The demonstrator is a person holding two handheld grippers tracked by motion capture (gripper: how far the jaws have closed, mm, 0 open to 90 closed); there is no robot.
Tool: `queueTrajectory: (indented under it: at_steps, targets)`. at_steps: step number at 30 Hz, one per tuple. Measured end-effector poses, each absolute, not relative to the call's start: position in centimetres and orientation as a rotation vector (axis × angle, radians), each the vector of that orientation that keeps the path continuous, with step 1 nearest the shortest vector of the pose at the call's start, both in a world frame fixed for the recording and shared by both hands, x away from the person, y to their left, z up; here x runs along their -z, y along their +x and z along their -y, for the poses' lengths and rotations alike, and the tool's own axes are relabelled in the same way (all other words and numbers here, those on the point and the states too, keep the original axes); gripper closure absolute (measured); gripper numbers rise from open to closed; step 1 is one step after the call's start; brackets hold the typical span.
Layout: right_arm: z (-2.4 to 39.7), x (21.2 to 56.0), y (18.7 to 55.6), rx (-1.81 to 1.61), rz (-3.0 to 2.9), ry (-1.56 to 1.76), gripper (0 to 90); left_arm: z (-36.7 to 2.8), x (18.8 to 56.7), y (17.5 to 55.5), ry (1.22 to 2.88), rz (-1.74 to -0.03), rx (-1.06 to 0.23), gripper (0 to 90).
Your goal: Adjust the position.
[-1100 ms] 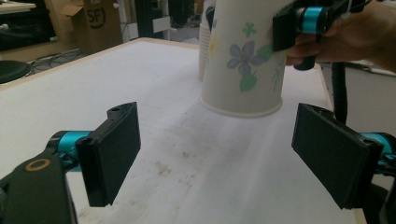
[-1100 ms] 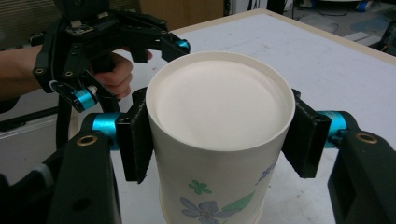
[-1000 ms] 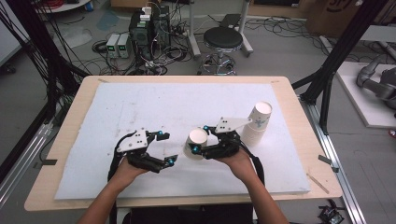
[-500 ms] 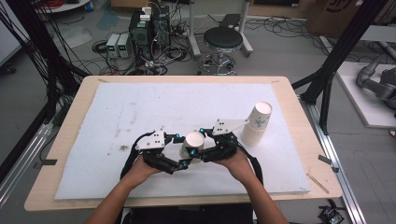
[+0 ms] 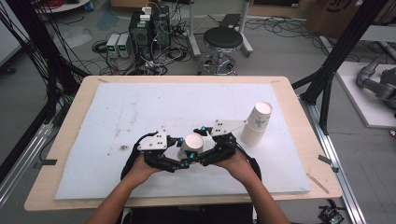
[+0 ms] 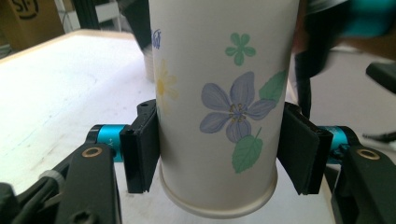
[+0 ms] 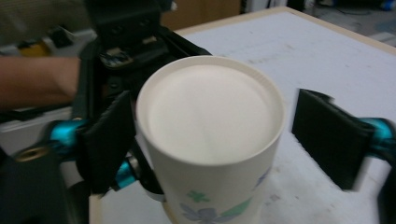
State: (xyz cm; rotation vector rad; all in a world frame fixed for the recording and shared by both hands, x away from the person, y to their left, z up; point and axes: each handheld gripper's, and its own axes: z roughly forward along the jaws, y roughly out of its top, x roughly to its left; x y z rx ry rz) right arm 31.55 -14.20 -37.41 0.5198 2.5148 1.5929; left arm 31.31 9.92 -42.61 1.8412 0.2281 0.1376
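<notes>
A white paper cup [image 5: 192, 145] with blue flowers and green leaves is held low over the white mat [image 5: 140, 107], between the two hands. My left gripper [image 5: 183, 157] is shut on it. Both black pads [image 6: 142, 151] press the cup [image 6: 219, 93] near its lower end. My right gripper [image 5: 201, 154] is open around the same cup [image 7: 210, 112]. Its left pad [image 7: 109, 140] lies against the cup wall and its right pad [image 7: 329, 135] stands clear of it. The cup's wide round top faces the right gripper view.
A leaning stack of flowered paper cups [image 5: 256, 123] stands on the mat just right of my right hand. The wooden table's near edge [image 5: 187, 200] is close behind the wrists. A stool [image 5: 223, 39] and electronics boxes [image 5: 144, 28] sit on the floor beyond the table.
My left gripper moved right to the cup that the right gripper held and shut on it. The right gripper's jaws have opened.
</notes>
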Motion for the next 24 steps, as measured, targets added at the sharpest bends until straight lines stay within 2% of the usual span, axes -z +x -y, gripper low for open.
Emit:
queueTrajectory:
  at_steps: [12, 24]
  targets:
    - [14.3, 36.3, 31.7, -1.290, -2.677, 0.275, 13.7, -9.7, 40.6, 31.7, 2.168, -0.164, -0.120, 37.9]
    - [13.7, 36.0, 31.6, -1.096, -2.793, 0.104, 14.4, -8.6, 39.0, 32.2, 2.348, -0.044, -0.082, 37.9]
